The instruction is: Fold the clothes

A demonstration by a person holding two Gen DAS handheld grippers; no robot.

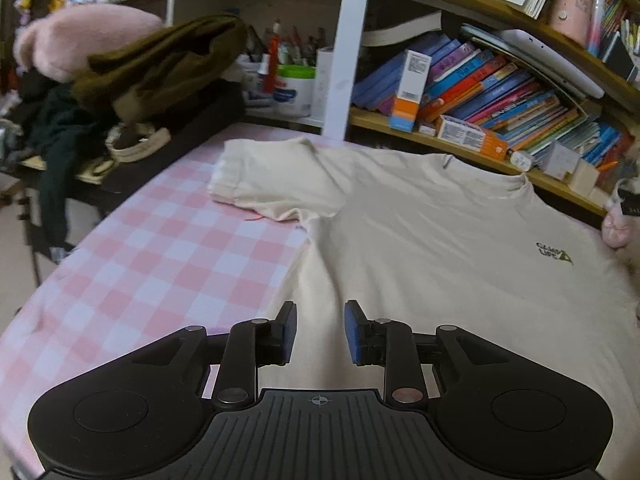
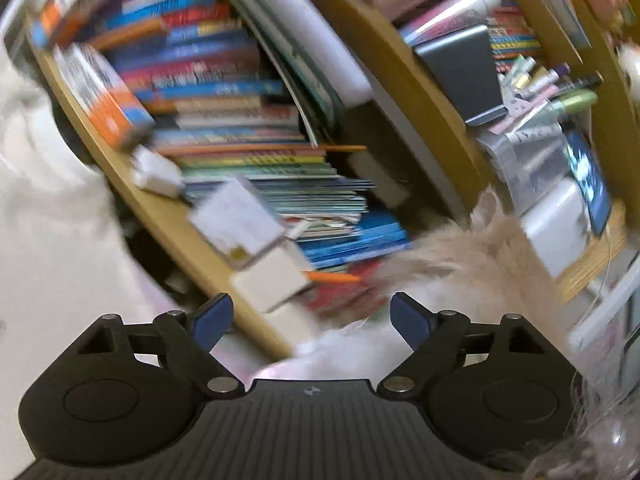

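Left gripper (image 1: 320,330), part-open and empty, is hovering over the flat T-shirt (image 1: 420,240) near the checked surface's (image 1: 160,260) left edge for folding; right gripper (image 2: 311,320), wide and empty, is facing the bookshelf (image 2: 248,152).

T-shirt (image 1: 420,232): cream, marked with a small dark green chest logo (image 1: 554,255). Tablecloth (image 1: 152,264): pink-and-white check. Gripper pads (image 1: 354,332): blue, mounted on black bodies. Bundled garment (image 1: 160,64): olive-brown. Plush toy (image 1: 80,36): pink. Shelf boards (image 2: 160,208): yellow-tan. Books (image 1: 500,92): mixed blue, red, orange.
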